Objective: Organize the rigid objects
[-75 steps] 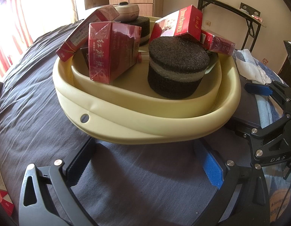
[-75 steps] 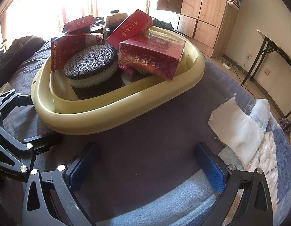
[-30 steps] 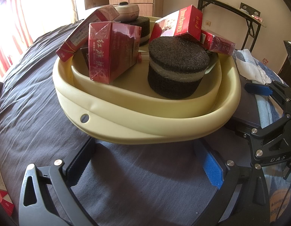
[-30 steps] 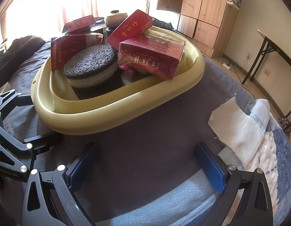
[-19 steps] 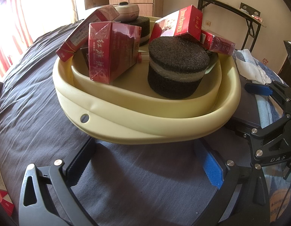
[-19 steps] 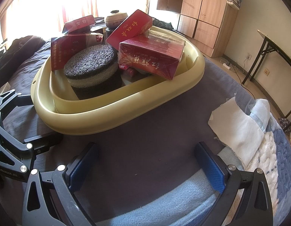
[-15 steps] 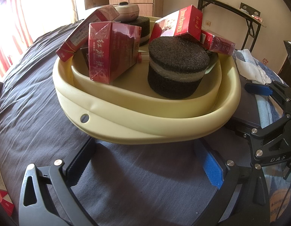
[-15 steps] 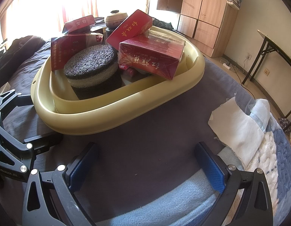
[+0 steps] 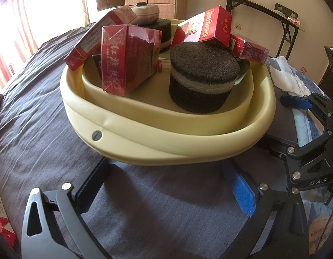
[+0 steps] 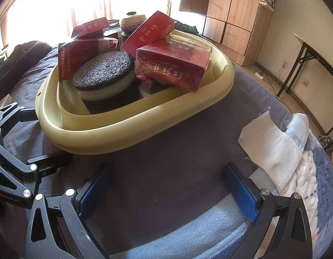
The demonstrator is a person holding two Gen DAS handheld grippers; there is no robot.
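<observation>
A cream plastic basin (image 9: pixel 166 144) sits on a dark bedsheet and shows in the right wrist view too (image 10: pixel 127 127). It holds several red cartons (image 9: pixel 125 58) (image 10: pixel 172 64), a black and grey foam cylinder (image 9: pixel 201 79) (image 10: pixel 106 79) and a small lidded pot (image 9: pixel 144 13) at the far side. My left gripper (image 9: pixel 166 183) is open and empty, just short of the basin's near rim. My right gripper (image 10: pixel 166 185) is open and empty, on the sheet short of the basin.
The right gripper's frame (image 9: pixel 313 146) shows at the right of the left wrist view. The left gripper's frame (image 10: pixel 13 151) shows at the left of the right wrist view. A white cloth (image 10: pixel 274 142) and blue towel (image 10: pixel 188 233) lie right. A red and white pack (image 9: pixel 0 220) lies left.
</observation>
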